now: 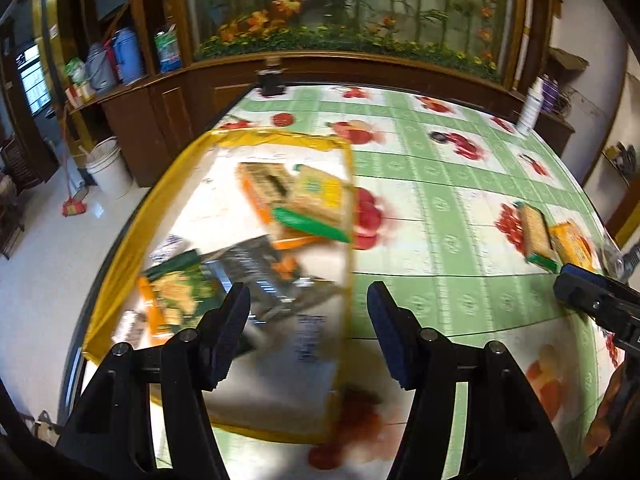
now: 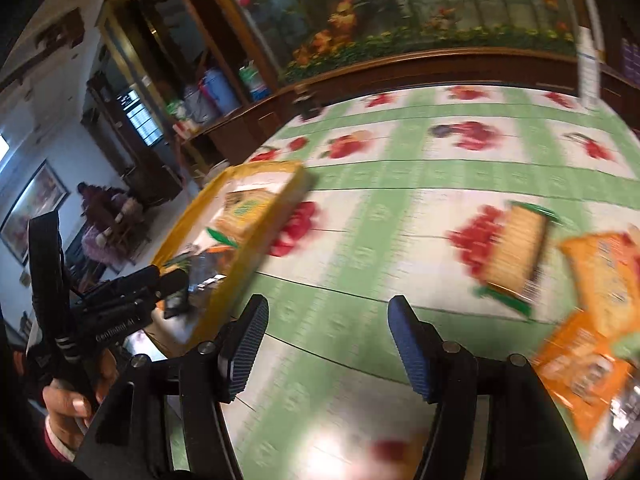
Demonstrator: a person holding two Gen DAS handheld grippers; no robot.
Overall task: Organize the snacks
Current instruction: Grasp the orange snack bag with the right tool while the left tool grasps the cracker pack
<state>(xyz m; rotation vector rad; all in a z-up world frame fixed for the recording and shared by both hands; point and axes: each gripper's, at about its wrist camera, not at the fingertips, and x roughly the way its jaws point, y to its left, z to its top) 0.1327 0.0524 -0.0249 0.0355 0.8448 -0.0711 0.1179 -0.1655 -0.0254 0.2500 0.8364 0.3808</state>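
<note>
Hovering spread and empty: left hand-held gripper (image 1: pixel 308 320) over yellow-rimmed shallow tray (image 1: pixel 120 240) of snack packets (blurred), right hand-held gripper (image 2: pixel 328 332) facing green-edged cracker pack (image 2: pixel 516 256), seemingly lying on the fruit-patterned green desk (image 2: pixel 400 184).

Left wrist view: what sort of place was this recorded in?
Most likely a home dining or living room. A table with a fruit-print tablecloth stands before a wooden cabinet holding a planted glass tank; thermos jugs sit on its ledge.
</note>
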